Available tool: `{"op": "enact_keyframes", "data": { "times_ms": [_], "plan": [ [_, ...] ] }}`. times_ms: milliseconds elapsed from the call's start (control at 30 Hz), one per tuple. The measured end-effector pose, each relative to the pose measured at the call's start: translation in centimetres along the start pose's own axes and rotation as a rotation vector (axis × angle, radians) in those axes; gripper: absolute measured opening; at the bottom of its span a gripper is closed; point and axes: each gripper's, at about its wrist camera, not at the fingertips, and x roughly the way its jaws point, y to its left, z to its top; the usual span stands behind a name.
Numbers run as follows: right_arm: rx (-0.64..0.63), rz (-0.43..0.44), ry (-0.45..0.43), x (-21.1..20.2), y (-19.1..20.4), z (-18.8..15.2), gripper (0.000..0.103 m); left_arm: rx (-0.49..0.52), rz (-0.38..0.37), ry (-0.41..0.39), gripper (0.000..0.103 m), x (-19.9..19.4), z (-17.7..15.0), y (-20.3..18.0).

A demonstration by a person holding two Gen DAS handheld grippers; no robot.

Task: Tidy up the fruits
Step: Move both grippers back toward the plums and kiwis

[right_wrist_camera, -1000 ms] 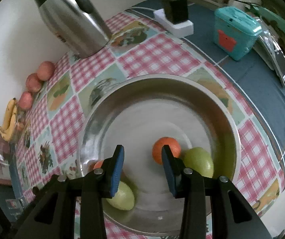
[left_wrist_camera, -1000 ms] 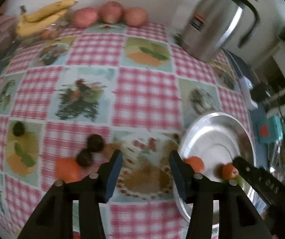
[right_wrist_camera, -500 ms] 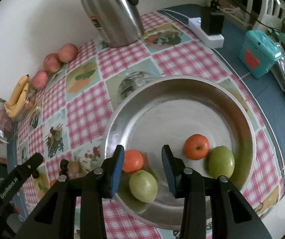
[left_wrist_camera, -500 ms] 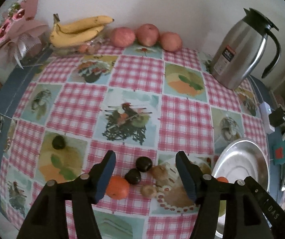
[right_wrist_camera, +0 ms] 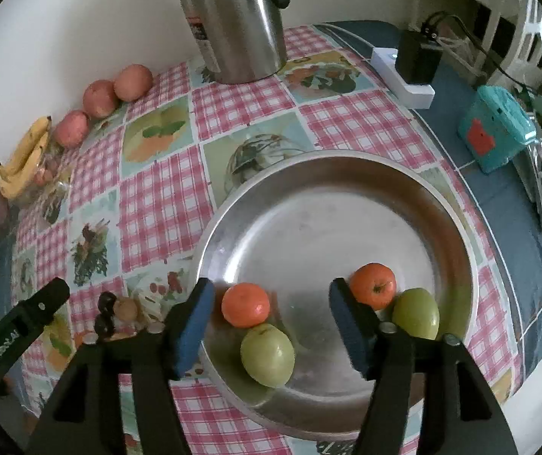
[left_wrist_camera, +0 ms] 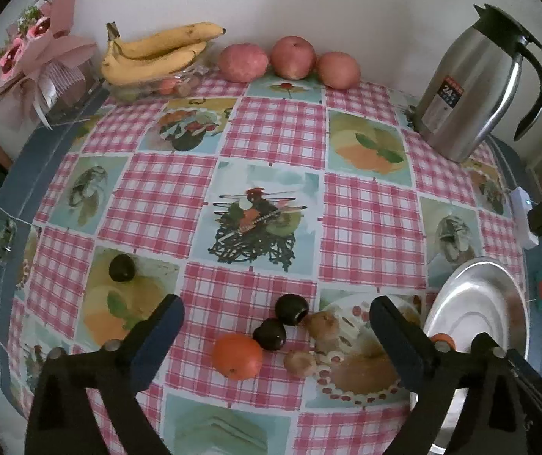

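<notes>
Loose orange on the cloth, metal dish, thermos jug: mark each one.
loose orange [left_wrist_camera: 236, 355], left wrist view, middle of its peel.
metal dish [right_wrist_camera: 331, 227], right wrist view, bare floor of the dish.
thermos jug [left_wrist_camera: 468, 91], left wrist view, steel body beside the label.

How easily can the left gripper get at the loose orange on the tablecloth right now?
Probably easily. The left gripper is open and empty, and the orange lies just ahead between its fingers. A dark fruit touches it on one side and could get nudged.
</notes>
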Motion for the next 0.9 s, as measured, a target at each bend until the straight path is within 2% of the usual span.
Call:
{"op": "enact_keyframes", "data": {
  "times_ms": [267, 367, 500, 900],
  "plan": [
    [-0.054, -0.028, -0.039, -0.27, 0.33, 0.08, 0.08, 0.023, 0.03, -0.012, 0.103, 0.22, -0.05, 0.01],
    [-0.062, -0.027, -0.059, -0.59, 0.45, 0.12, 0.099, 0.037, 0.032, -0.017, 0.103, 0.2, -0.1, -0.15],
    [-0.067, -0.026, -0.088, -0.99, 0.46, 0.23, 0.099, 0.058, 0.036, -0.022, 0.103, 0.14, -0.17, -0.41],
    [-0.066, -0.024, -0.084, -0.7, 0.5, 0.17, 0.099, 0.096, 0.03, -0.028, 0.103, 0.09, -0.31, -0.8]
  ]
}}
